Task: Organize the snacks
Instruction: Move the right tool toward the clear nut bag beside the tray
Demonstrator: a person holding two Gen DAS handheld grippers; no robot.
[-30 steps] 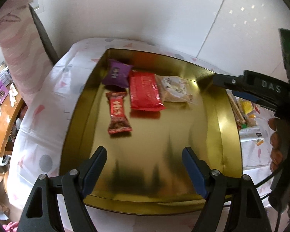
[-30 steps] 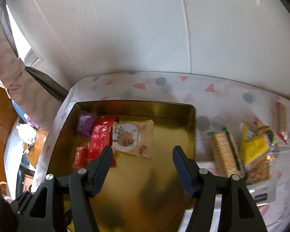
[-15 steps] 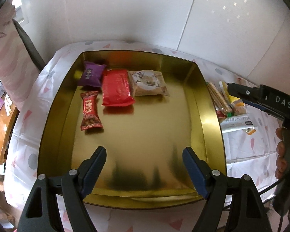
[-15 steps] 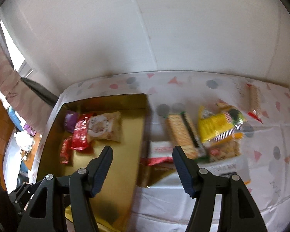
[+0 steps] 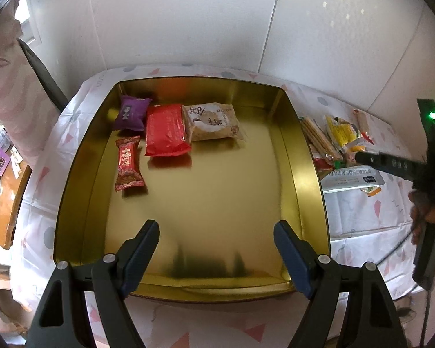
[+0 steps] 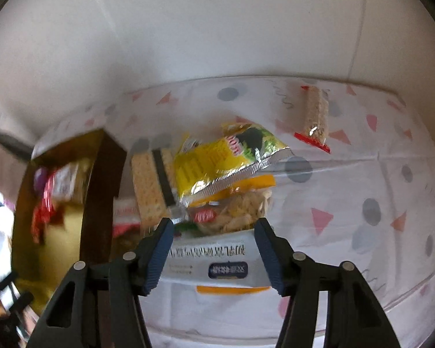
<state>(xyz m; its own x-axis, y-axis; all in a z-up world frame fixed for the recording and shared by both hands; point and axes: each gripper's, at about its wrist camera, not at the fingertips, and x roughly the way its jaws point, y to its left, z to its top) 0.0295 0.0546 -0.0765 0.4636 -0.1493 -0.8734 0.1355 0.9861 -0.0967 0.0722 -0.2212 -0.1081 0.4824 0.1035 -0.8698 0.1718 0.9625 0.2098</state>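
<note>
Right claw (image 6: 213, 253) closing above white packet (image 6: 217, 261), pads not yet pressing; nothing gripped. Left claw (image 5: 217, 249) released, empty, over gold tray (image 5: 310, 174). Packet should be centred between pads, then lifted clear of pile.

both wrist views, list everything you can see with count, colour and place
square metal tray: 1, gold, on the table
purple snack pouch: 1, tray's far left corner
red flat packet: 1, beside the purple pouch
beige biscuit bag: 1, right of the red packet
dark red candy bar: 1, in front of the purple pouch
cracker sleeve: 1, tan, on the pile right of the tray
yellow foil bag: 1, top of the pile
white flat packet: 1, front of the pile
cereal bar: 1, tan with red ends, far right
spotted tablecloth: 1, white
left gripper: open over the tray
right gripper: closing over the white packet, no contact visible
hand: holds the right gripper
</note>
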